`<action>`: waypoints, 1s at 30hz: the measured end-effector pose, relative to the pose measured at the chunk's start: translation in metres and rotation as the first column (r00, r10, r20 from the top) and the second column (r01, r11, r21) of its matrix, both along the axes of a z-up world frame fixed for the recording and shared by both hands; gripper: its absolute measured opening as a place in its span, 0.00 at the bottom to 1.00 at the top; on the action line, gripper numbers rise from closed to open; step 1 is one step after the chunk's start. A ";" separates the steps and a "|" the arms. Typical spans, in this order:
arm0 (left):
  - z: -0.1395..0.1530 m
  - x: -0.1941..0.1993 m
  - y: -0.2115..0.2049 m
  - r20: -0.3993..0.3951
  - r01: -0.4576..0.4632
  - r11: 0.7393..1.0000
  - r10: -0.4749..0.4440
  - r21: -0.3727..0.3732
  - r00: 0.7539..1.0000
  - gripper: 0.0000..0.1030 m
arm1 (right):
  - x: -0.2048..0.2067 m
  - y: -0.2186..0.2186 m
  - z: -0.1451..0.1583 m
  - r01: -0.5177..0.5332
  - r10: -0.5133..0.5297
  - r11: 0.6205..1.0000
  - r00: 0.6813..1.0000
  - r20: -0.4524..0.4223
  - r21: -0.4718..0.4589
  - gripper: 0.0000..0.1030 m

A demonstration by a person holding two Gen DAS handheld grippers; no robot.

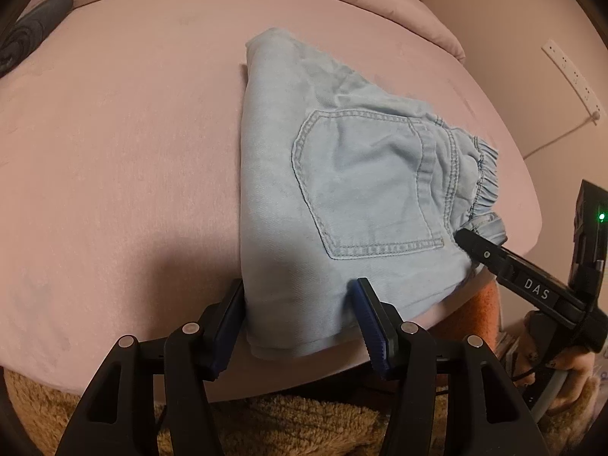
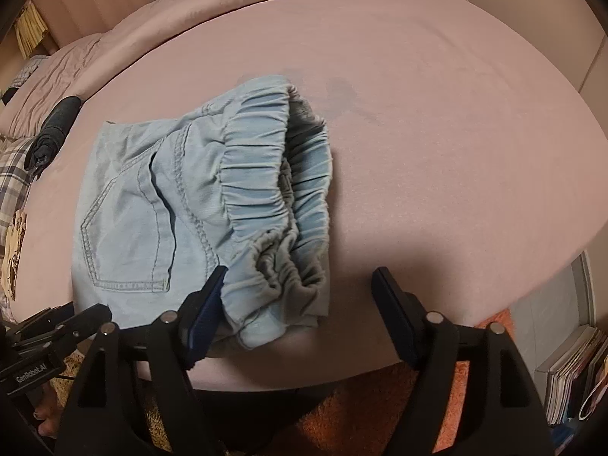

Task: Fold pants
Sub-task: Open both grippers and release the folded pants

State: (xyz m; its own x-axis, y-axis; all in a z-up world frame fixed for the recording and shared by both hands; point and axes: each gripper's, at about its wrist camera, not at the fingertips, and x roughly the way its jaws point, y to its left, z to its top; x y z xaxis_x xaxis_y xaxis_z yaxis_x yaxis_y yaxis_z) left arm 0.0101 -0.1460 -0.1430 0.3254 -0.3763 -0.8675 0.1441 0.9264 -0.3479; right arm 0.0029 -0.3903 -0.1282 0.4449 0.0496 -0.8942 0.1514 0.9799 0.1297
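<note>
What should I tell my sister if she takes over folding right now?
Left tool: open, straddling the near edge of the folded light-blue denim pants, not clamped.
Right tool: open, at the near corner of the gathered elastic waistband; one finger touches the cloth.
Pants: a compact bundle near the front edge of the pink bedsheet, back pocket facing up.
Done: the folding looks mostly finished.
Left: probably smooth the puffy waistband end, tidy the bundle, then draw both tools back.

Both tools low, jaws wide apart: L tool [image 1: 298,317], R tool [image 2: 300,309].
</note>
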 end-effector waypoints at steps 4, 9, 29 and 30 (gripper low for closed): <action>0.012 0.002 0.007 0.061 -0.019 0.999 0.017 0.026 0.998 0.69 | -0.005 -0.004 0.000 0.004 -0.004 1.000 1.000 0.007 0.013 0.81; 0.025 0.012 0.017 0.096 -0.035 0.999 0.034 0.008 0.995 0.78 | -0.002 -0.010 -0.002 0.012 -0.013 0.999 1.000 0.012 0.043 0.83; 0.035 0.036 0.010 0.110 -0.035 0.999 0.035 -0.002 0.993 0.87 | -0.003 -0.022 -0.004 0.011 -0.013 0.999 0.999 0.030 0.053 0.96; 0.034 0.037 0.011 0.109 -0.036 0.999 0.036 0.000 0.993 0.87 | -0.003 -0.023 -0.004 0.011 -0.012 0.998 0.999 0.031 0.055 0.96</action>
State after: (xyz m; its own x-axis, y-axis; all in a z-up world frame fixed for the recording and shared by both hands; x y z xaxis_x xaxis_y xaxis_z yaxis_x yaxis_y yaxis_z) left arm 0.0470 -0.1355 -0.1085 0.4314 -0.3614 -0.8266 0.1481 0.9322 -0.3303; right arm -0.0004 -0.4136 -0.1318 0.4732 0.0927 -0.8761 0.1576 0.9695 0.1876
